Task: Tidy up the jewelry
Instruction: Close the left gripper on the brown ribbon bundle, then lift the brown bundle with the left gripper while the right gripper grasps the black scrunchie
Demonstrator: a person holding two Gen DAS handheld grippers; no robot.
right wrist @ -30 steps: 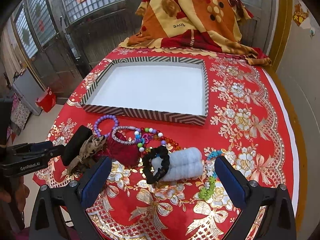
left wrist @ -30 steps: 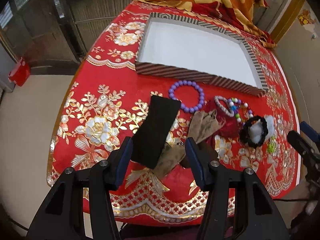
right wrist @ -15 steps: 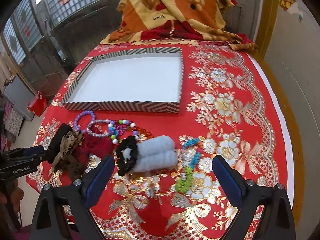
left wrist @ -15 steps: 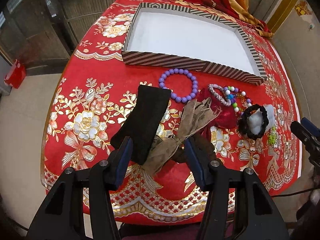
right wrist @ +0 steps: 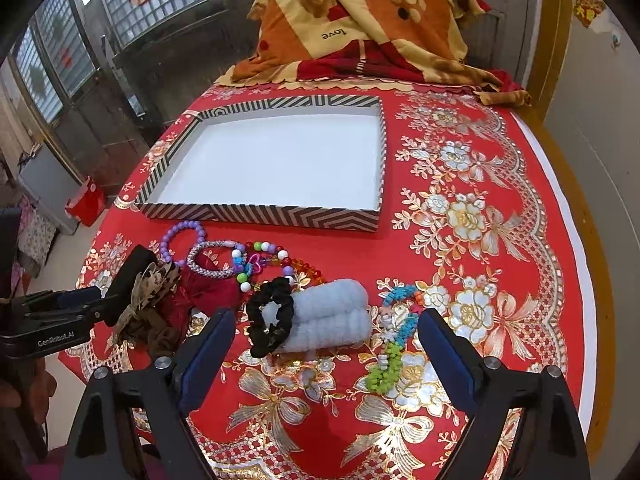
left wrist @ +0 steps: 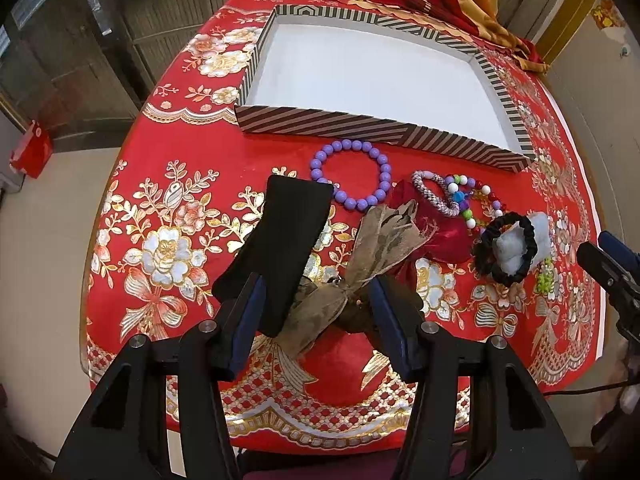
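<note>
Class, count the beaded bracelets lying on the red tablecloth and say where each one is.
4: purple bead bracelet nearest the striped tray; silver-purple woven one; multicoloured one beside it; blue-green one right of the towel roll. Others may be hidden.

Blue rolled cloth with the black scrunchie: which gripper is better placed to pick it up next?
Right, probably. The right gripper is open, its jaws having just been closing, and the blue rolled cloth lies between its fingers. The left gripper straddles the brown bow, well to the side.
</note>
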